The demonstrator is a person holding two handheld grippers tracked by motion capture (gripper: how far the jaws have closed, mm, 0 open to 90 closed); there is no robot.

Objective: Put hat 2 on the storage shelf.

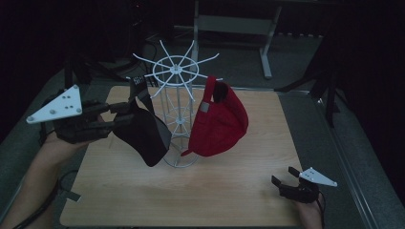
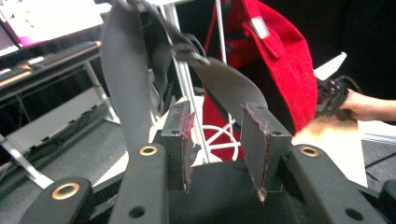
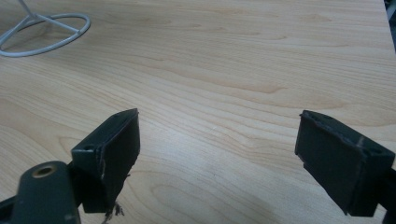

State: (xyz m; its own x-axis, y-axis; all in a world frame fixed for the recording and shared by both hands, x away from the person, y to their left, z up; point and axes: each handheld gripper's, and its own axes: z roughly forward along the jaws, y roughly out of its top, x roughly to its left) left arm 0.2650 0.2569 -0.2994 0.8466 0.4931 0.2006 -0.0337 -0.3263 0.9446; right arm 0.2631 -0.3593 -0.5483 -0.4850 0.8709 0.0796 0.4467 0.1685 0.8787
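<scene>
A white wire rack [image 1: 174,69] stands mid-table with two caps hanging from its arms. The black cap [image 1: 143,133] hangs on its left side and the red cap [image 1: 219,121] on its right. My left gripper [image 1: 126,112] is held in the air at the left, its tips right at the black cap. In the left gripper view its pads stand apart with nothing pressed between them; the black cap [image 2: 126,70] hangs just beyond the tips, with the red cap [image 2: 285,60] behind. My right gripper [image 1: 282,175] rests low at the table's front right corner, jaws wide open [image 3: 219,135] over bare wood.
The wooden table [image 1: 191,191] has bare room in front of the rack and to its right. The rack's round base [image 3: 46,32] lies far left in the right gripper view. A metal desk frame [image 1: 229,24] stands behind the table. Grey floor surrounds it.
</scene>
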